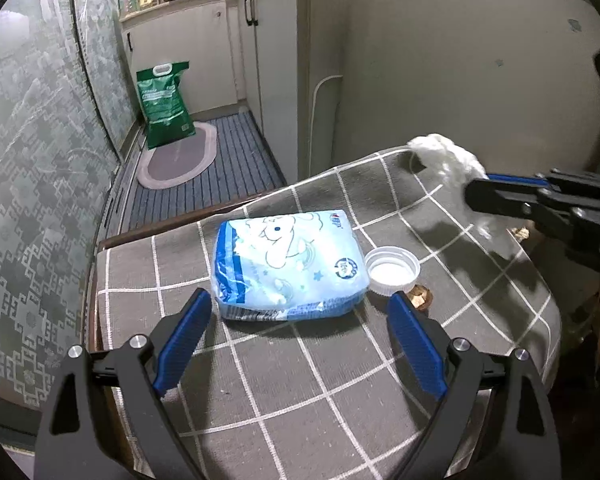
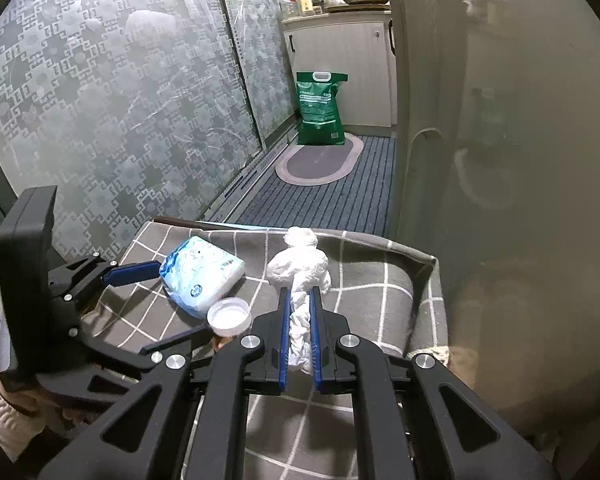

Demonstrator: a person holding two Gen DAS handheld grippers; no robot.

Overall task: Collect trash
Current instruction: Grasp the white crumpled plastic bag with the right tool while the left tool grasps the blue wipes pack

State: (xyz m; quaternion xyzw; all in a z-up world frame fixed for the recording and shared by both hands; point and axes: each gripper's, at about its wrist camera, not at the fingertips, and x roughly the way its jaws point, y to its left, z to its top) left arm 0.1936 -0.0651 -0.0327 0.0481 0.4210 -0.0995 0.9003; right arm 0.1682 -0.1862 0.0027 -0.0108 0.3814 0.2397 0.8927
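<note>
A blue tissue pack [image 1: 288,266] lies on the grey checked cloth [image 1: 300,380] of a small table. My left gripper [image 1: 300,300] is open, its blue pads on either side of the pack's near end, not touching. A white bottle cap [image 1: 392,270] lies open side up right of the pack, with a small brown scrap [image 1: 420,296] beside it. My right gripper [image 2: 300,290] is shut on a crumpled white tissue [image 2: 300,268] and holds it above the cloth; it shows in the left wrist view [image 1: 476,196] at the right. The pack [image 2: 202,274] and cap [image 2: 228,316] also show in the right wrist view.
Patterned glass sliding doors [image 1: 32,160] run along the left. A green bag [image 1: 166,106] stands on an oval mat [image 1: 178,156] on the striped floor beyond the table. White cabinets [image 1: 276,60] and a pale wall [image 1: 460,60] stand behind and right.
</note>
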